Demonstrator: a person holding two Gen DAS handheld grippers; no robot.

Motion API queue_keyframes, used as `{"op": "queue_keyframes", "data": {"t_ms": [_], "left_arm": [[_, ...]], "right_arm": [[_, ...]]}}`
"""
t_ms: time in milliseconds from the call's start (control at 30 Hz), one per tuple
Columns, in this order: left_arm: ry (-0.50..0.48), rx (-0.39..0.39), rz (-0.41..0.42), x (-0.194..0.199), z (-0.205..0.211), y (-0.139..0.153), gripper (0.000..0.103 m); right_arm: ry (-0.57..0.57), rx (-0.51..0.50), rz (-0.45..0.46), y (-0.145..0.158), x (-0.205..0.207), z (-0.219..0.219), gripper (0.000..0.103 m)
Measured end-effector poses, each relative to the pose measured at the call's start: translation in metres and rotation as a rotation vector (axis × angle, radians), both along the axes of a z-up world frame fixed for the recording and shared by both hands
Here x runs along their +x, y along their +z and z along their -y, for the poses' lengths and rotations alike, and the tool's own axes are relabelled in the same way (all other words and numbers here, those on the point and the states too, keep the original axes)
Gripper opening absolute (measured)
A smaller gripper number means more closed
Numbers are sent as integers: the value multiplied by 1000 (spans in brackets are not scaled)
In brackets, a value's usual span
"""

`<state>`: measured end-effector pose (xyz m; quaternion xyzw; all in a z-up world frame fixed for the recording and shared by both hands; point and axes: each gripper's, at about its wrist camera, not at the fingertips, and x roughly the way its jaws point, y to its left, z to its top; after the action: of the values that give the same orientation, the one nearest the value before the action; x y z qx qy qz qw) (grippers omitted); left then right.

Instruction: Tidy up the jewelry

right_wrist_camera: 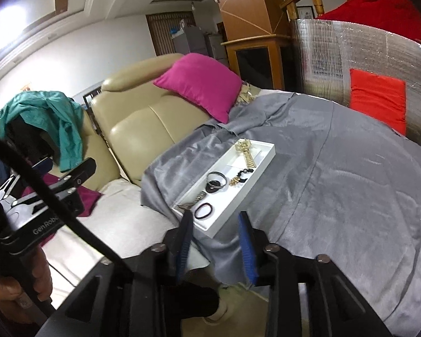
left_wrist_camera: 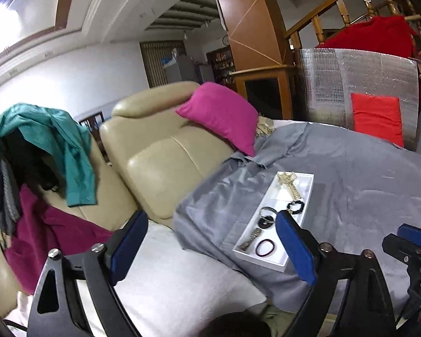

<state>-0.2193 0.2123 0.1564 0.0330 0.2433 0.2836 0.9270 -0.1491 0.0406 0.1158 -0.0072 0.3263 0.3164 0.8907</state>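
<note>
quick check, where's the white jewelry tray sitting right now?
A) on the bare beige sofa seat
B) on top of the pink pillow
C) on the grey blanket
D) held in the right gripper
C: the white tray lies flat on the grey blanket, with bracelets and a gold necklace inside, and both the left gripper and right gripper are open and apart from it.

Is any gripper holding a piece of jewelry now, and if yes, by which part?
Nothing is held. The left gripper and the right gripper are both open with nothing between their fingers; all the jewelry lies in the white tray on the grey cloth.
</note>
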Motion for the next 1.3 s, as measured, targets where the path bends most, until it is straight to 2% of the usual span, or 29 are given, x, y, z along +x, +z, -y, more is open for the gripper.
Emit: {"op": "queue_keyframes", "data": {"t_ms": [33,67,167,333,400,600,1300], "left_arm": [[5,8,9,-7,2,4,97],[10,12,15,-11,2,6,99],[28,26,41,-26,5,16,100],[21,-17,52,-38,4,26,100],[32,-11,59,-40,4,27,100],[43,34,56,-43,9,27,100],[54,37,42,-46,8,21,100]], "right_arm": [[-4,5,7,3,-6,1,51],[-12,11,18,6,-12,2,54],[-28,5,51,14,-30,5,54],[-53,11,64,21,-45,8,55],[-52,10,63,22,-48,8,56],[-75,22,80,25,-54,10,57],[-86,20,76,21,-54,7,59]]}}
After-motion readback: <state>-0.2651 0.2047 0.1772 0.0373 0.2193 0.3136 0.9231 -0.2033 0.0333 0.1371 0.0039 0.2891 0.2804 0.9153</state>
